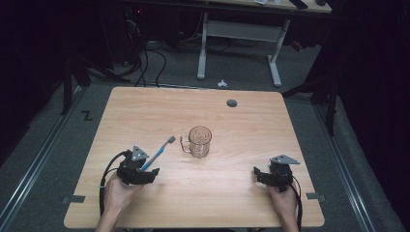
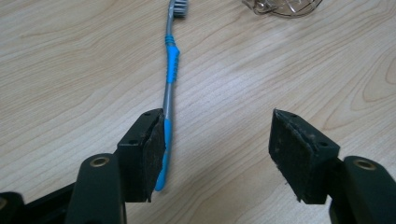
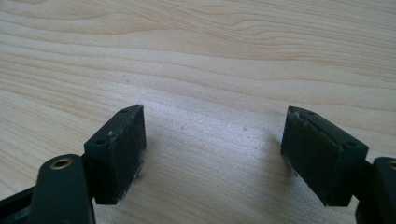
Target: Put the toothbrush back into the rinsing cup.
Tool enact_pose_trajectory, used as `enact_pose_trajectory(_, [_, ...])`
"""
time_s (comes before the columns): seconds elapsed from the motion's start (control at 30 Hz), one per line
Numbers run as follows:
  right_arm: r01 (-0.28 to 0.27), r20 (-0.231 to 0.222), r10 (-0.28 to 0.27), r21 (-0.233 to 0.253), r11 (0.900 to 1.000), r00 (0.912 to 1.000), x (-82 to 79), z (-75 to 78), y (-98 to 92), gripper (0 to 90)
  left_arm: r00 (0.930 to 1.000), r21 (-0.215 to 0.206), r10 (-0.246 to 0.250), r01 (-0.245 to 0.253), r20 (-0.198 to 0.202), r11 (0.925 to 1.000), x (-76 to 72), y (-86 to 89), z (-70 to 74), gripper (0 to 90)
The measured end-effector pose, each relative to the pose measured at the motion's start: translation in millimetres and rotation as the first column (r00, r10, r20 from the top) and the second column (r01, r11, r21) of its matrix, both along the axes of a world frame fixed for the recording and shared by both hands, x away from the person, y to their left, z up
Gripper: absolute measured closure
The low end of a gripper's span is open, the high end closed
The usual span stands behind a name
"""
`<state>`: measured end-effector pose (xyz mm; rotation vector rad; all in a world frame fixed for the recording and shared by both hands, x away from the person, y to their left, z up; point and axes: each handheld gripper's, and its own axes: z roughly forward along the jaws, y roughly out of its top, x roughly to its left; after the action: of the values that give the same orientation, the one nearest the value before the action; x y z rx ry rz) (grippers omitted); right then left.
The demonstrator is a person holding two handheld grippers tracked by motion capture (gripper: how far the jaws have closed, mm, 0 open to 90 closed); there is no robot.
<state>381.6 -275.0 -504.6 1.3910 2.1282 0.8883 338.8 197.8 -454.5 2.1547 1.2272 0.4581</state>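
High view: left gripper (image 1: 145,173) near the table (image 1: 251,121) front-left corner, toothbrush (image 1: 159,152) angling toward the mug (image 1: 199,141) at centre. Right gripper (image 1: 263,175) near the front-right corner, bare wood around it

Left gripper view: jaws apart, toothbrush (image 2: 169,88) against the left pad (image 2: 156,156), right pad clear

Right gripper view: jaws apart over bare wood

We look along the right gripper (image 3: 212,154) and find its two black jaws spread wide — nothing sits between them. Their dark pads (image 3: 133,144) face each other across bare wood. Beneath them lies the table (image 3: 210,60), pale with wavy grain, a soft shadow pooled just ahead of the jaws.
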Motion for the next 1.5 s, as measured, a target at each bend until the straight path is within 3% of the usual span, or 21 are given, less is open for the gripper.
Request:
enact_pose_trajectory(0.4, [0.0, 0.0, 0.0, 0.0, 1.0, 1.0, 0.0, 0.0, 0.0, 22.1, 0.9988, 0.099, -0.008, 0.013, -0.048, 0.995, 13.2, 1.2, 9.9, 43.8])
enact_pose_trajectory(0.77, [0.001, 0.0, -0.001, 0.001, 1.0, 1.0, 0.0, 0.0, 0.1, 22.1, 0.9931, 0.167, -0.022, 0.041, -0.115, 0.9851, 38.2, -5.7, 13.1, 46.6])
enact_pose_trajectory(0.97, [0.0, 0.0, 0.0, 0.0, 1.0, 1.0, 0.0, 0.0, 0.0, 22.2, 0.9891, 0.188, -0.019, 0.047, -0.146, 0.9811, 51.7, -11.3, 14.6, 49.7])
enact_pose_trajectory(1.17, [0.0, 0.0, 0.0, 0.0, 1.0, 1.0, 0.0, 0.0, 0.0, 22.1, 0.9839, 0.181, -0.008, 0.041, -0.179, 0.9827, 63.7, -13.2, 12.9, 50.0])
enact_pose_trajectory(1.5, [0.0, 0.0, 0.0, 0.0, 1.0, 1.0, -0.1, 0.0, 0.0, 22.1, 0.9801, 0.195, 0.0, 0.039, -0.198, 0.9799, 78.8, -16.8, 15.6, 52.7])
